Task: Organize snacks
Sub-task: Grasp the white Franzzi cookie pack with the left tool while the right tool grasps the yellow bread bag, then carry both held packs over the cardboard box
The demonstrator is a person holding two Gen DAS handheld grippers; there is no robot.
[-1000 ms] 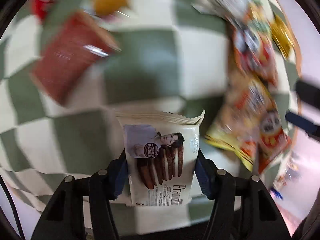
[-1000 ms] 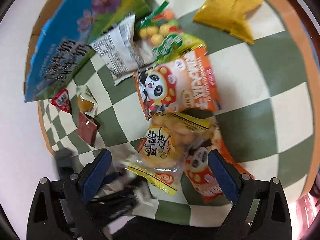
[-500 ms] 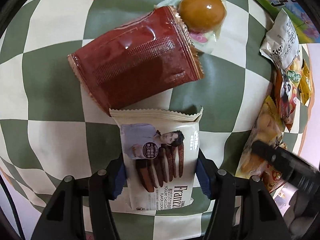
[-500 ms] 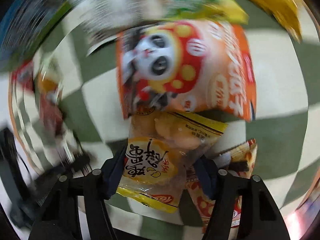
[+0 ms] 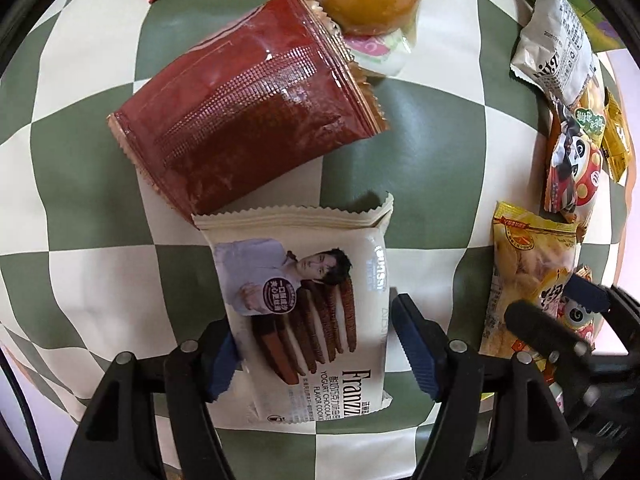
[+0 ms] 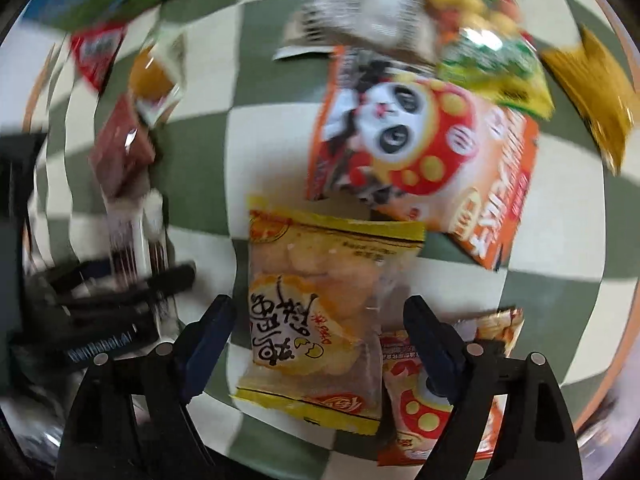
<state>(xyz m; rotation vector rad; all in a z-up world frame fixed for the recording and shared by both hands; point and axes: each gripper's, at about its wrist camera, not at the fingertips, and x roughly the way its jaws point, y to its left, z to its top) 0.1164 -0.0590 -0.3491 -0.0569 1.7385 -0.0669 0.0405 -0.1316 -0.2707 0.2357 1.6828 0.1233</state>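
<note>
Cookie packet [image 5: 310, 312] between parted left claw [image 5: 312, 350] pads.

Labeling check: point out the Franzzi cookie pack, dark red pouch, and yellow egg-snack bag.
Franzzi cookie pack [image 5: 308, 300]: left wrist view, printed front.
Dark red pouch [image 5: 248, 108]: left wrist view, glossy middle.
Yellow egg-snack bag [image 6: 316, 312]: right wrist view, clear centre.

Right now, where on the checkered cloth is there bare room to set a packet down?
The bare checks left of the cookie packet and below the dark red pouch are free; so is the green patch between that pouch, the cookie packet and the yellow snack bag. It is crowded along the right edge, around the panda packet and the white sachet.
</note>
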